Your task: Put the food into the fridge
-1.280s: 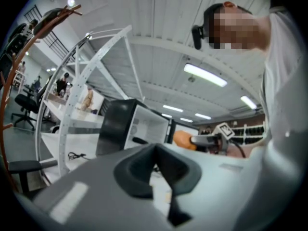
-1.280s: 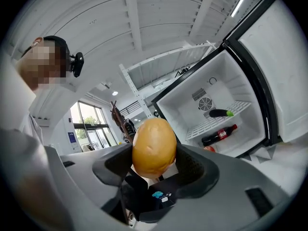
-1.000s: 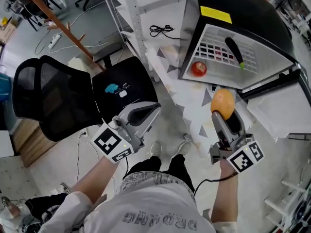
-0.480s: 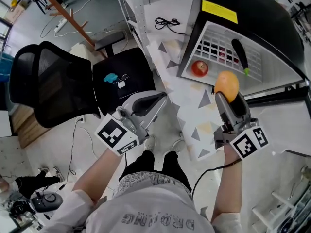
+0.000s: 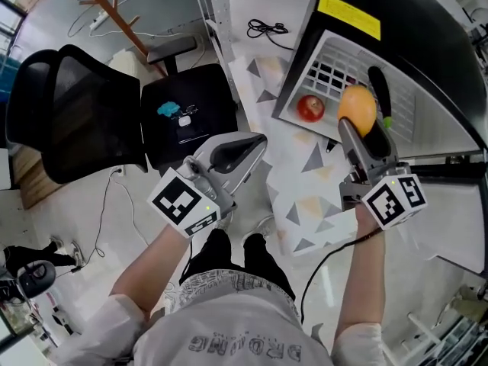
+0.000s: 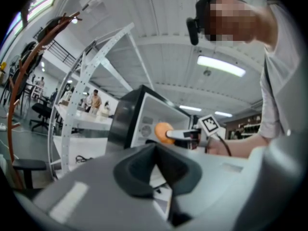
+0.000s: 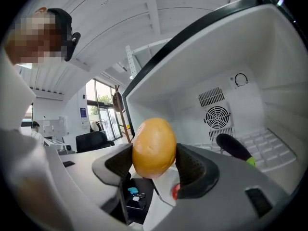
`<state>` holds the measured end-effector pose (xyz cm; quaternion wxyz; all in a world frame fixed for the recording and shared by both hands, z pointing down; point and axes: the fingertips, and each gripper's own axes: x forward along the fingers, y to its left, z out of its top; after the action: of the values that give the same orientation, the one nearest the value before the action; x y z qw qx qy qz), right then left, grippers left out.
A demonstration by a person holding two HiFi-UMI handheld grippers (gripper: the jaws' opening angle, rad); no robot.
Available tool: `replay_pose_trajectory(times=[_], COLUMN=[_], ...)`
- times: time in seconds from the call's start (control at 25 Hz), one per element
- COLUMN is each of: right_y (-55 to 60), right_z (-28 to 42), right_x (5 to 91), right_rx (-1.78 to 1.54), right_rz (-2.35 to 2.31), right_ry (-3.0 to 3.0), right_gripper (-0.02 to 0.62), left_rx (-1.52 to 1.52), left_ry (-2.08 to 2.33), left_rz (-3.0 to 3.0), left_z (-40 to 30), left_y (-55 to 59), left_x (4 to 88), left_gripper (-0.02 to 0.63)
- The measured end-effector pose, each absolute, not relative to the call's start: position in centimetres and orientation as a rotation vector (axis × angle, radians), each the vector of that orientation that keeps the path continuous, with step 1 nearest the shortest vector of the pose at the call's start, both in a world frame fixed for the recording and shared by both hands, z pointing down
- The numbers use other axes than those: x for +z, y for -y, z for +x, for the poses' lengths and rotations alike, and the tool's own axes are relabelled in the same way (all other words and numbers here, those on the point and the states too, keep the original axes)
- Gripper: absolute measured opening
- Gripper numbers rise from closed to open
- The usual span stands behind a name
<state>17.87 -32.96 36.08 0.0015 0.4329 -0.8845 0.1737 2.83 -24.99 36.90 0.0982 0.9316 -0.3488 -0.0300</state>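
At the open mouth of the black-cased fridge with a white lining (image 5: 396, 29), the right claw (image 5: 358, 120) is clenched on a round, smooth-skinned orange fruit (image 5: 357, 107). The right gripper view shows the dark ribbed pads (image 7: 192, 170) pressing the fruit's two sides, about at its widest girth, with most of its top standing clear above them. The fruit hangs in the air just at the fridge's opening and is not yet set down inside.

On the white slotted floor of the fridge lie a red apple (image 5: 310, 107) and a long dark vegetable with a green tip (image 5: 379, 90).

The left claw (image 5: 255, 143) is closed on nothing: in the left gripper view its dark pads meet with no gap. It hangs well apart from the fridge, over by a black mesh office chair (image 5: 76, 113).

As a judgement, the fruit looks light and firm but not hard. Its curved, glossy skin could slip out of a loose hold, and a hard squeeze could bruise it. The hold across the widest part seems the right one. Once let go it may roll on the floor, so a spot clear of the apple would suit, with the release made low.
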Motion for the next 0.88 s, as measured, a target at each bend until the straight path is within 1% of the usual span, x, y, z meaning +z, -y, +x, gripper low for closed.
replay_pose_trajectory(times=[0.44,0.88], right_y=[38.0,41.6], right_z=[17.3,16.3], right_x=[36.4,38.7], right_rx=[0.393,0.285], right_rz=[1.285,1.238], right_ry=[2.738,2.620], right_gripper=[0.275,0.275], left_rx=[-0.090,-0.118], left_ry=[1.113,1.147], left_rz=[2.723,2.698], left_z=[2.0,1.2], left_y=[26.6,27.2], left_x=[37.8,38.4], left_gripper=[0.008,0.008])
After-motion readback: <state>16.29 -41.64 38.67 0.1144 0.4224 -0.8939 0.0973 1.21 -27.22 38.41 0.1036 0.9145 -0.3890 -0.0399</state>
